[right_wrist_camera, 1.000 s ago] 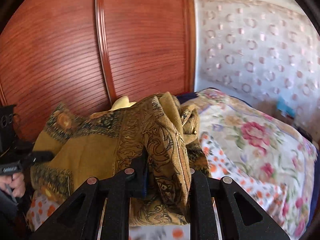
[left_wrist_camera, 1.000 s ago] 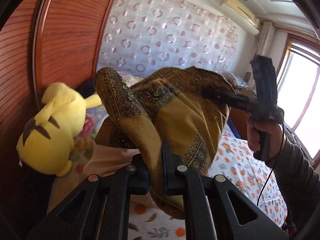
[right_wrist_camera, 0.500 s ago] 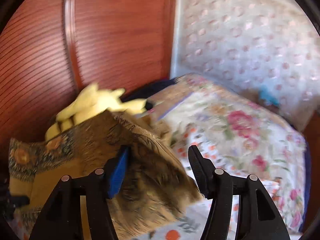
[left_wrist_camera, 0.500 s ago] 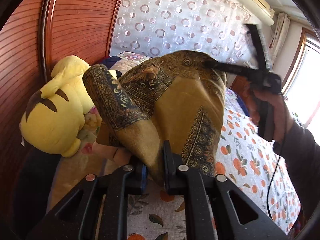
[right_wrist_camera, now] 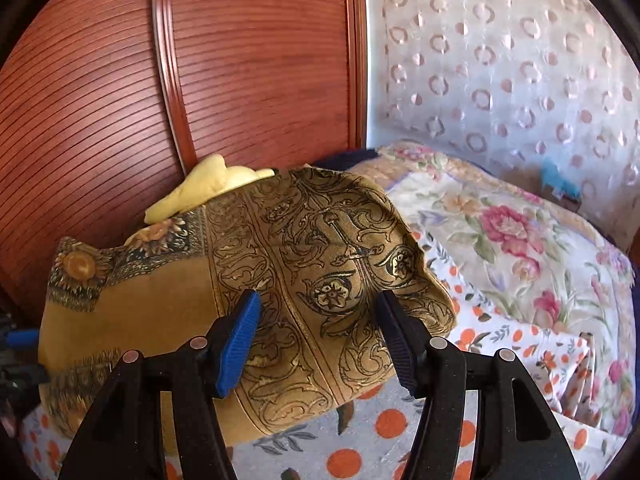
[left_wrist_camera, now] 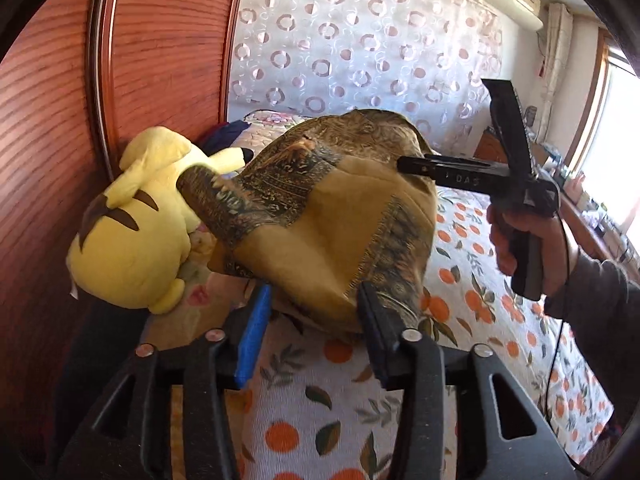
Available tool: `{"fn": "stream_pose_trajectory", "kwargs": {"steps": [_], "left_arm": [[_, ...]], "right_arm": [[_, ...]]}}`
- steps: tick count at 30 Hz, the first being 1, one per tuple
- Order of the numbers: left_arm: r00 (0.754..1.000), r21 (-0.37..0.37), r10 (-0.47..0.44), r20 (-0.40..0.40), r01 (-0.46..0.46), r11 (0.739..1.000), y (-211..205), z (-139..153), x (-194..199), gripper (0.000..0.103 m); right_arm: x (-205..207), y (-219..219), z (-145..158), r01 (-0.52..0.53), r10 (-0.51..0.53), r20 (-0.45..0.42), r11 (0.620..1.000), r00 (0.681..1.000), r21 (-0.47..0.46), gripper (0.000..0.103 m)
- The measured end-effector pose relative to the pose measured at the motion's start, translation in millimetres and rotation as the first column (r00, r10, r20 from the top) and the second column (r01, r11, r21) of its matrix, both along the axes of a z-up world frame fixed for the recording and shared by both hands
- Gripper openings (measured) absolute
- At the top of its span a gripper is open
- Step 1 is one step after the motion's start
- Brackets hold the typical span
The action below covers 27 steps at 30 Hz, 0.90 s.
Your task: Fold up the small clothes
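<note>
A mustard-yellow garment with dark ornate print (left_wrist_camera: 332,220) lies bunched on the bed, also in the right wrist view (right_wrist_camera: 304,276). My left gripper (left_wrist_camera: 312,320) is open, its fingers on either side of the cloth's near edge. My right gripper (right_wrist_camera: 316,332) is open too, fingers spread over the garment. In the left wrist view the right gripper's fingers (left_wrist_camera: 440,170) reach over the garment from the right, held by a hand.
A yellow plush toy (left_wrist_camera: 136,232) lies left of the garment against a red-brown wooden headboard (left_wrist_camera: 160,60). The bed has an orange-print sheet (left_wrist_camera: 480,300) and a floral quilt (right_wrist_camera: 512,240). A patterned curtain (left_wrist_camera: 360,48) hangs behind.
Both grippers have opened and let go of the garment, first the right, then the left. The garment has dropped from mid-air onto the bed.
</note>
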<state>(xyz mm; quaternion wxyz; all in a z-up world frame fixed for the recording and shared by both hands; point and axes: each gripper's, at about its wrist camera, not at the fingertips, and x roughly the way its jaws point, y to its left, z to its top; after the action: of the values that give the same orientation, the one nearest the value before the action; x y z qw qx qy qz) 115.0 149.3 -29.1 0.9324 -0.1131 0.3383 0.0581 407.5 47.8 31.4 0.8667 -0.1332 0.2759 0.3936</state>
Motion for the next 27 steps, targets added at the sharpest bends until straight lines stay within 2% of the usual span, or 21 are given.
{"fn": "stream_pose_trajectory", "kwargs": {"steps": [2, 5, 9, 13, 17, 21, 27], "left_arm": [[1.0, 0.017, -0.013, 0.027, 0.013, 1.0, -9.2, 6.2, -6.6, 0.077], [0.998, 0.039, -0.041, 0.048, 0.039, 0.998, -25.8, 16.3, -12.9, 0.077], [0.992, 0.071, -0.092, 0.083, 0.086, 0.994, -53.5, 31.6, -19.2, 0.078], [0.986, 0.087, -0.135, 0.099, 0.127, 0.988, -79.0, 41.7, -21.8, 0.078], [0.977, 0.09, -0.179, 0.112, 0.17, 0.981, -107.0, 46.6, -25.4, 0.078], [0.974, 0.12, -0.198, 0.11, 0.184, 0.975, -135.2, 51.4, -27.9, 0.078], [0.965, 0.161, -0.235, 0.114, 0.215, 0.963, -173.0, 57.5, -35.0, 0.078]], "right_arm": [[-1.6, -9.5, 8.2, 0.011, -0.011, -0.01, 1.0, 1.0, 0.023, 0.062], [-45.5, -11.4, 5.8, 0.023, -0.024, 0.018, 0.999, 1.0, 0.039, 0.062], [-89.7, -51.9, 15.0, 0.047, -0.05, 0.04, 0.996, 0.998, 0.078, 0.062], [-152.3, -90.0, 7.4, 0.088, -0.093, 0.053, 0.992, 0.994, 0.088, 0.062], [-204.3, -128.9, 13.7, 0.14, -0.148, 0.073, 0.985, 0.986, 0.101, 0.064], [-255.1, -159.5, 20.5, 0.19, -0.201, 0.081, 0.973, 0.976, 0.128, 0.069], [-304.9, -186.1, 21.1, 0.273, -0.291, 0.099, 0.948, 0.952, 0.164, 0.079]]}}
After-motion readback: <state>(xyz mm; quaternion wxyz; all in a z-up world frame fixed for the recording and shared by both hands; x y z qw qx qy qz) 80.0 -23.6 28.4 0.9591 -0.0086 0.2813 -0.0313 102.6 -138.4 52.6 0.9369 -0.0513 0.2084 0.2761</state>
